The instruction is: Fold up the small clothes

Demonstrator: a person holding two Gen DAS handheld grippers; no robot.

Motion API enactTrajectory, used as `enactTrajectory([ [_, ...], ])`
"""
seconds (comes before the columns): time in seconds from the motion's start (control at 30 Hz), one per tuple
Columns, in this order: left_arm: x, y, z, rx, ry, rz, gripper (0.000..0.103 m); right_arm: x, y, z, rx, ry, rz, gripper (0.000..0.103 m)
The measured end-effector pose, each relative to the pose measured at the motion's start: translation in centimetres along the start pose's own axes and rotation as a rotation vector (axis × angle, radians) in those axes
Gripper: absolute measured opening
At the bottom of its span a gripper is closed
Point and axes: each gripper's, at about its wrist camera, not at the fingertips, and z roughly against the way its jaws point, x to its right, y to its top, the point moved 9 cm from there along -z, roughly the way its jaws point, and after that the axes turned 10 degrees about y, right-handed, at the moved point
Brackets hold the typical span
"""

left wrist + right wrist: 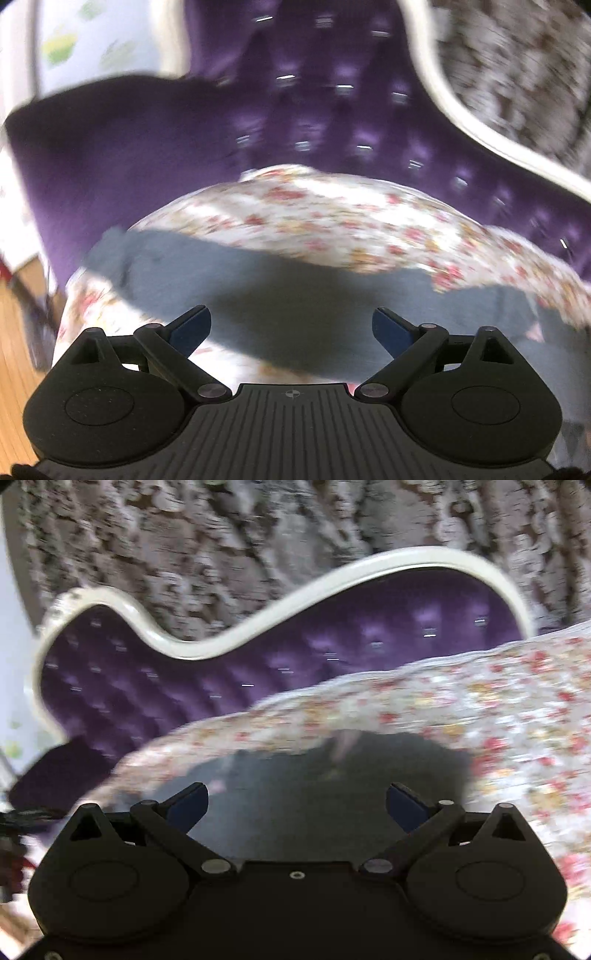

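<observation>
A grey garment [258,291] lies spread on a floral bedcover [332,218], blurred by motion. My left gripper [291,328] hangs above it with its blue-padded fingers [192,328] wide apart and nothing between them. In the right wrist view the same grey garment [332,786] lies dark and flat on the floral bedcover [480,709]. My right gripper [295,805] is above it, open, its fingers [406,808] spread and holding nothing. I cannot make out the garment's folds or edges clearly in either view.
A purple tufted headboard [295,110] with a white curved frame [229,646] rises behind the bed. A dark purple cushion [110,147] leans at the left. Patterned grey-brown wallpaper [221,535] is behind. Wooden floor [14,350] shows at the far left.
</observation>
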Motion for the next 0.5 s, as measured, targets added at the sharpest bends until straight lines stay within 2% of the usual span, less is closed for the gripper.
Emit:
enactTrajectory([
  [0.1,-2.9,-0.3,-1.7,-0.030,0.019,0.090,0.094,-2.3,-0.2,0.0,0.012,0.072,0.024,0.102],
  [0.2,-5.2,-0.7,-3.1,-0.052,0.037,0.148,0.094,-4.7,-0.7,-0.5,-0.004,0.108,0.069,0.102],
  [0.5,-10.2,-1.4,-7.1,-0.054,0.061,0.251,0.094,-10.9,-3.6,-1.9,-0.047,0.252,0.160,0.102],
])
